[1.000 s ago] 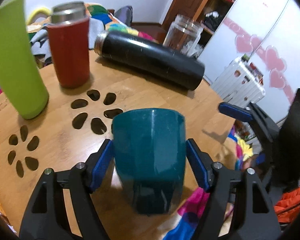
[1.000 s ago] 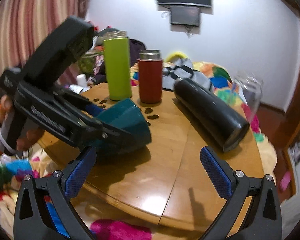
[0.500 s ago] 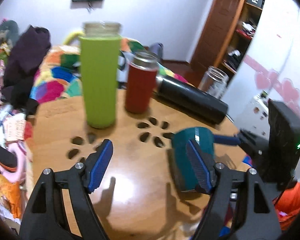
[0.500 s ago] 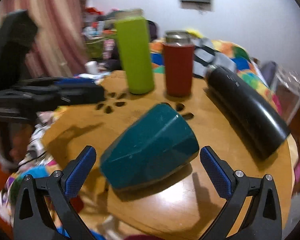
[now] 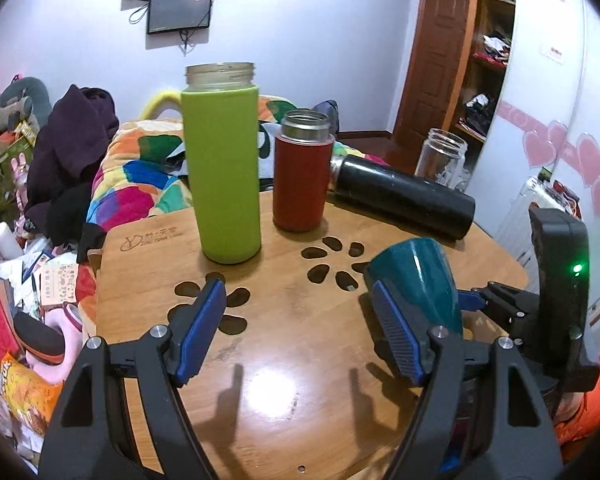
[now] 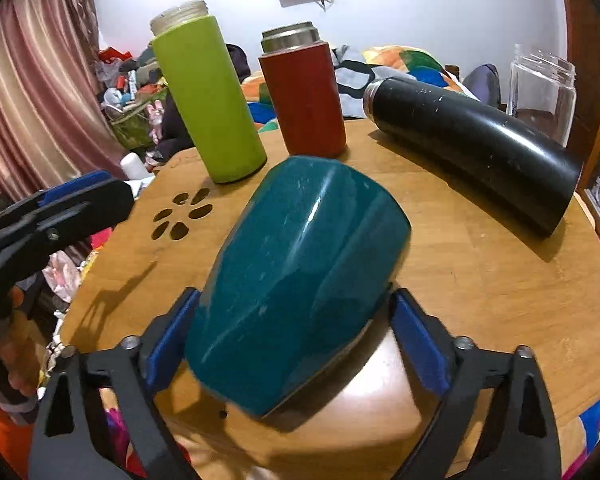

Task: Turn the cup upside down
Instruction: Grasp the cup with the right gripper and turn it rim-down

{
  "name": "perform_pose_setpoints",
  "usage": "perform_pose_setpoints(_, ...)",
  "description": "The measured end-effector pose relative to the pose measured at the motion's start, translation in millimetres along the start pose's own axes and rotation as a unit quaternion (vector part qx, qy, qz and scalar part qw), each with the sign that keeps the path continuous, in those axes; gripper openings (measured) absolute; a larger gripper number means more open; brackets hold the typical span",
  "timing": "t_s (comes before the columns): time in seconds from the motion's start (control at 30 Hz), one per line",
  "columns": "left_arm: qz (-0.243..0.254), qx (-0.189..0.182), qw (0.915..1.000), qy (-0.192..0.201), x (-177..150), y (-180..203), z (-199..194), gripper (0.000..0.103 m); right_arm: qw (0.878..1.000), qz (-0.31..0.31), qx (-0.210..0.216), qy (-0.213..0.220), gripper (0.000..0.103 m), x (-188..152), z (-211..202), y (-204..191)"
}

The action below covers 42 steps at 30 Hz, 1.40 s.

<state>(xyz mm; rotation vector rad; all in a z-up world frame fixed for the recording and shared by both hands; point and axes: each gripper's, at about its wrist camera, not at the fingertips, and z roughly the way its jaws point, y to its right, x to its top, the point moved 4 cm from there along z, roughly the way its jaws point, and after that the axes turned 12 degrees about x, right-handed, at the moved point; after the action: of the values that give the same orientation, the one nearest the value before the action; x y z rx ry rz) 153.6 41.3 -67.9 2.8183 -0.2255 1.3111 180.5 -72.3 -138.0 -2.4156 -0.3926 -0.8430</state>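
The teal cup [image 6: 300, 280] is tilted on its side above the wooden table [image 6: 480, 288], its base pointing away from me. My right gripper [image 6: 292, 340] is shut on the cup near its rim end, one blue pad on each side. In the left wrist view the cup [image 5: 416, 284] shows at the right with the right gripper [image 5: 500, 300] behind it. My left gripper [image 5: 300, 332] is open and empty above the table, to the left of the cup.
A tall green bottle [image 5: 222, 168], a red flask [image 5: 302, 172] and a clear glass jar [image 5: 444, 160] stand at the table's far side. A black flask [image 5: 400, 196] lies on its side there. Flower-shaped cutouts [image 5: 332, 264] pierce the tabletop. Cluttered bedding lies beyond.
My left gripper let go of the cup and pulled back to the left. My right gripper moved in and closed on the cup, which is now tilted.
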Motion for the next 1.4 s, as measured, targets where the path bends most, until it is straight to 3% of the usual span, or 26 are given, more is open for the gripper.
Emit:
perform_pose_setpoints(0.07,0.004,-0.001,1.0000,-0.001,-1,3,0,0.076,1.000,-0.010,0.003,-0.003,0.070,-3,-3,-2)
perform_pose_setpoints(0.23,0.011,-0.006,0.9999,0.001,2,9,-3,0.076,0.999,-0.024,0.019,-0.011,0.057,-10,-13,4)
perform_pose_setpoints(0.53,0.024,-0.011,0.9997,-0.002,5,24,0,0.076,0.999,-0.035,0.022,-0.006,0.057,-21,-34,26)
perform_pose_setpoints(0.9,0.067,-0.066,0.9955,-0.007,21,72,10,0.076,0.990,-0.112,0.036,-0.076,0.057,-18,-44,19)
perform_pose_setpoints(1.4,0.061,-0.055,0.9966,-0.010,23,65,23,0.072,0.984,-0.159,0.031,-0.079,0.056,-5,-54,5)
